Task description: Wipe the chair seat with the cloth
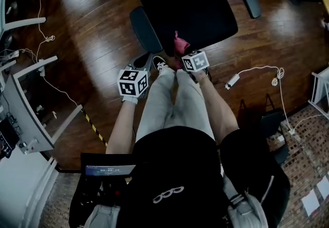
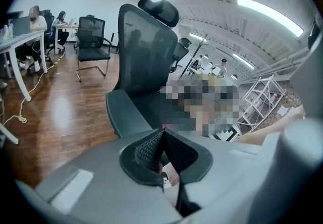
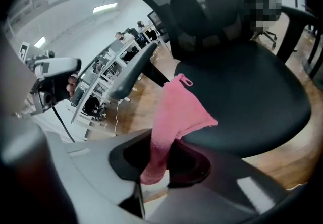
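left gripper (image 2: 162,134): jaws pressed together, nothing between them | right gripper (image 3: 160,153): jaws clamped on a pink cloth (image 3: 182,109) that spills past their tips | left gripper near the right one, apart, slightly further back | left forearm (image 1: 121,130) and right forearm (image 1: 220,111) bare, stretched forward and down

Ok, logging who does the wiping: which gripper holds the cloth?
The right gripper: its jaws pinch the pink cloth near the black chair seat. The left gripper is closed with nothing between its jaws.
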A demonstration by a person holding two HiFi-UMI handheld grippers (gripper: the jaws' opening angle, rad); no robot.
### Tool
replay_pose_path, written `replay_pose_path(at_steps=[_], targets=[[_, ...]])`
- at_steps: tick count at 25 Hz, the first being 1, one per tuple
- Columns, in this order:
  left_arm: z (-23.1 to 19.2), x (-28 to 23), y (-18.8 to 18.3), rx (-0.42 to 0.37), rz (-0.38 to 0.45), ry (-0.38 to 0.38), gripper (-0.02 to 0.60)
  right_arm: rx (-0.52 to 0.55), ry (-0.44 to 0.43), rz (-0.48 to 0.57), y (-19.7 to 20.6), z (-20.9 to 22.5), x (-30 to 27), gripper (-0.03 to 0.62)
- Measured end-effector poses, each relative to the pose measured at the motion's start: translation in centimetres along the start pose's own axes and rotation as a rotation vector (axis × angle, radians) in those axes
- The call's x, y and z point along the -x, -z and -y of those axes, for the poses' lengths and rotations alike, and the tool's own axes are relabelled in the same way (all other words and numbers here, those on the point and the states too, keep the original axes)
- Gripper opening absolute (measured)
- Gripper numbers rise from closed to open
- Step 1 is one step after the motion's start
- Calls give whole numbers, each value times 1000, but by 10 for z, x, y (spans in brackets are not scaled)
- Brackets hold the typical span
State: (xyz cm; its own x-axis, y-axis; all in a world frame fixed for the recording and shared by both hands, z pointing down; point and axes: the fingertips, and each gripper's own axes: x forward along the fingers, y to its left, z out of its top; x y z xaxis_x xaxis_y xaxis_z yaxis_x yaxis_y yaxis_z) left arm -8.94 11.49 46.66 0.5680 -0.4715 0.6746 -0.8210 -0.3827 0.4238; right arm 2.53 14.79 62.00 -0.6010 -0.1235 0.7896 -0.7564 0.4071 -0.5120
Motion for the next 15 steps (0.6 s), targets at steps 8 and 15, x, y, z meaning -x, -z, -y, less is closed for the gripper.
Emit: replay_pose_path(at_steps=[8, 15], targets=[[94, 57, -49, -82, 135, -1, -6, 113, 65, 174, -27, -30, 150, 71], [156, 85, -58, -115, 221, -26, -6, 238, 93, 305, -27, -56, 257, 71]])
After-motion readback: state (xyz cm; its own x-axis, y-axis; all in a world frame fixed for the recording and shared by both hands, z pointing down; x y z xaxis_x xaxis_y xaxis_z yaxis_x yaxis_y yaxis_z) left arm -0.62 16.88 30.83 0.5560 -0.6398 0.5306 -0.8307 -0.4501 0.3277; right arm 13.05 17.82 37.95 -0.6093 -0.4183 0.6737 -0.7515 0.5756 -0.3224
